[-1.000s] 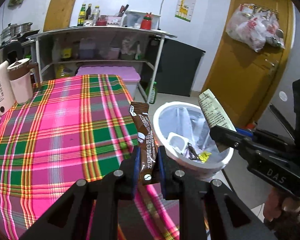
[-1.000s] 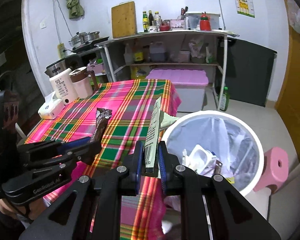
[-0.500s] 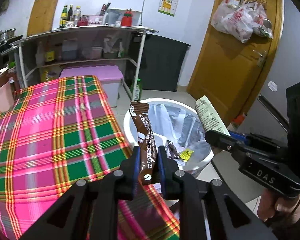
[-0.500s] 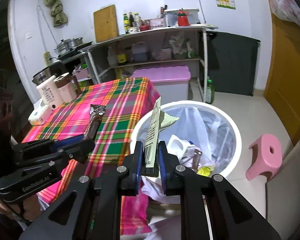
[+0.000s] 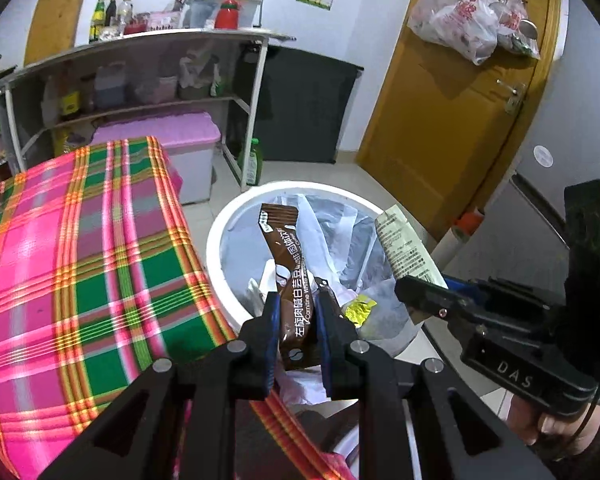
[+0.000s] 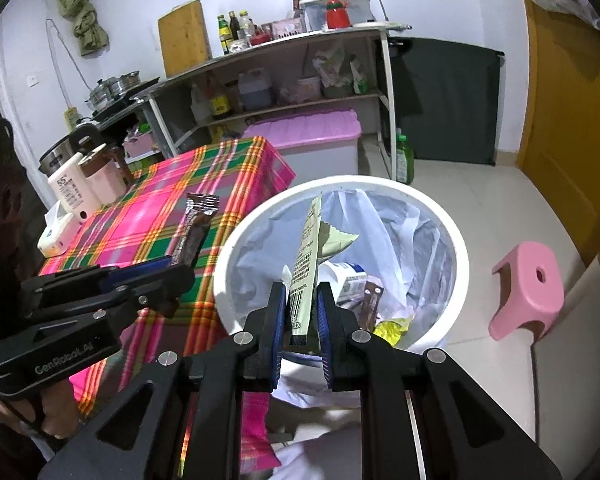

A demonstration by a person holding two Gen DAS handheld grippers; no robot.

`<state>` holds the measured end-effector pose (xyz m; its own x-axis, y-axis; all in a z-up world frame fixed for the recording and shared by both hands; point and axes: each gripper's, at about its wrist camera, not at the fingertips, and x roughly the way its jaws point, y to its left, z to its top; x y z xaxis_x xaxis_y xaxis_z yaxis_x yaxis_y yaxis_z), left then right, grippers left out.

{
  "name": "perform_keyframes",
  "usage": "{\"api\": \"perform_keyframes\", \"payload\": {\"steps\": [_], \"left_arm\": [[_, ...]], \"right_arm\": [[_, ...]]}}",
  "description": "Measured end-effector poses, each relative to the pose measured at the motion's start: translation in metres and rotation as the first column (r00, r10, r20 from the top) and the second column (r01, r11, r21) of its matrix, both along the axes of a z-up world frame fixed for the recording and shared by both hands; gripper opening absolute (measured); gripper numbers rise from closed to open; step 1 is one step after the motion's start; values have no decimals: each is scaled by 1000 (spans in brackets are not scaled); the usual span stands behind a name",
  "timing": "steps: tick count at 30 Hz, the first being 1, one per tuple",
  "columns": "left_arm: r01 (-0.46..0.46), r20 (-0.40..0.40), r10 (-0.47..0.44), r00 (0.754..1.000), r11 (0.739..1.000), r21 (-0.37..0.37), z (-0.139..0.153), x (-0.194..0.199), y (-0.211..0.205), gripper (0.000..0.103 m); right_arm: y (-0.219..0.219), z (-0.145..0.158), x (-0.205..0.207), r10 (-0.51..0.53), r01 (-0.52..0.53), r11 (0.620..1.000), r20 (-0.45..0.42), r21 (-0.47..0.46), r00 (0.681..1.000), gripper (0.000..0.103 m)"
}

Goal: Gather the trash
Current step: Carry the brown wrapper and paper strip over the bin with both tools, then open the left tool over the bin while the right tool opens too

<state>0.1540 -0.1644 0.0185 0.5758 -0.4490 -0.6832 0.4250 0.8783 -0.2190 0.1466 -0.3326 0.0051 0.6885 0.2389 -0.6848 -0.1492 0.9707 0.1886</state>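
My left gripper [image 5: 296,312] is shut on a brown coffee sachet [image 5: 290,280] and holds it upright over the near edge of the white trash bin [image 5: 216,232]. My right gripper [image 6: 302,312] is shut on a pale green-white wrapper [image 6: 306,264], held upright over the bin [image 6: 458,280]. The bin has a clear liner and holds several pieces of trash. The right gripper with its wrapper [image 5: 408,252] shows in the left wrist view. The left gripper with the sachet [image 6: 194,232] shows in the right wrist view.
A table with a pink and green plaid cloth [image 5: 80,248] stands left of the bin. A white bottle and a pink cup [image 6: 88,184] stand at its far end. A pink stool [image 6: 528,288] sits right of the bin. Shelves [image 6: 284,100] and a pink-lidded box stand behind.
Both grippers have moved from over the table's edge toward the bin, each still holding its wrapper. The bin now lies right under both.
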Motion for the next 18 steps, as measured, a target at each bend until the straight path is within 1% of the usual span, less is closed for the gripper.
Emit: {"api": "perform_keyframes", "payload": {"steps": [8,11,15,18], "left_arm": [[21,-50,-21,999,1000,4,-16,20,-15,19],[13,-72,-13,997,1000,-3,-20,28,-17,19],[3,-82,-2,997,1000,3,-24,36,-18,20],[-3,-88,4,996,1000,1,-26,40,-16,23]], "right_arm": [[-11,-19,17,-21,22,1000,-65,10,998,17],[-14,-24,22,-24,25,1000,-74,11,997,17],[-15,-27,26,-26,26,1000,-79,4,997,18],[-16,-28,27,-30,30,1000,-79,3,996,24]]}}
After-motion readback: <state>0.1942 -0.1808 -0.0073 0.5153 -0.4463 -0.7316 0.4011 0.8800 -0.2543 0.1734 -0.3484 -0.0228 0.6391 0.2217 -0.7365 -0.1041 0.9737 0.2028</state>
